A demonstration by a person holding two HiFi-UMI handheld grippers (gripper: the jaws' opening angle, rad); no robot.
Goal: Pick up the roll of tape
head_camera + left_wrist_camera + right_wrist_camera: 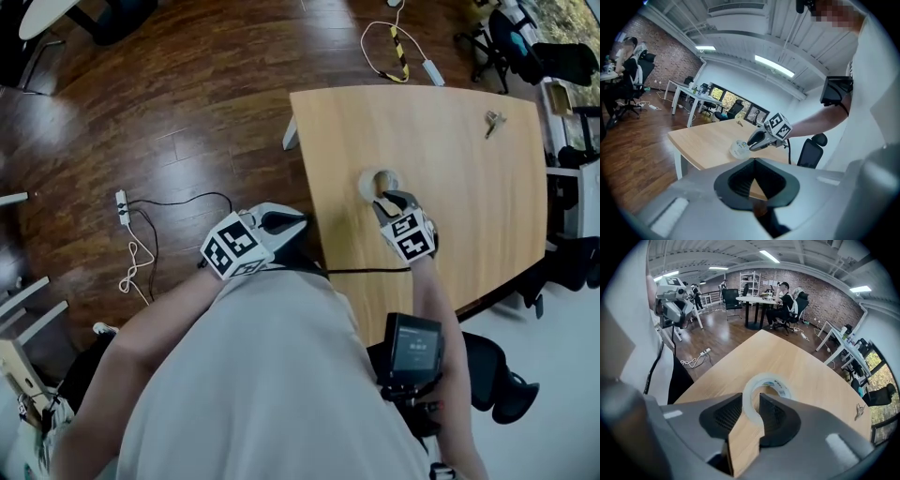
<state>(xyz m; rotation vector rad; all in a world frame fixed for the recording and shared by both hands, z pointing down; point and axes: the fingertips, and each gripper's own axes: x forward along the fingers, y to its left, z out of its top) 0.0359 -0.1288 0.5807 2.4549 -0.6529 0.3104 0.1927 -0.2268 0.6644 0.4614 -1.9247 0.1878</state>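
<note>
A whitish roll of tape (pixel 373 182) lies flat on the wooden table (pixel 459 187), near its left edge. My right gripper (pixel 387 201) points steeply down at it. In the right gripper view its jaws straddle the near wall of the roll of tape (pixel 768 383): one pad outside, the other in the hole, right gripper (pixel 751 401) open. The left gripper view shows the right gripper (pixel 752 143) tips at the roll of tape (pixel 738 149). My left gripper (pixel 298 225) hangs just off the table's left edge, shut and empty, the left gripper (pixel 753 160) aimed toward the table.
A bunch of keys (pixel 493 120) lies at the table's far right. On the wooden floor are a power strip (pixel 122 208) with cables and a yellow-black cable (pixel 398 47). Office chairs (pixel 525 47) stand to the right; people sit at distant desks (pixel 759 300).
</note>
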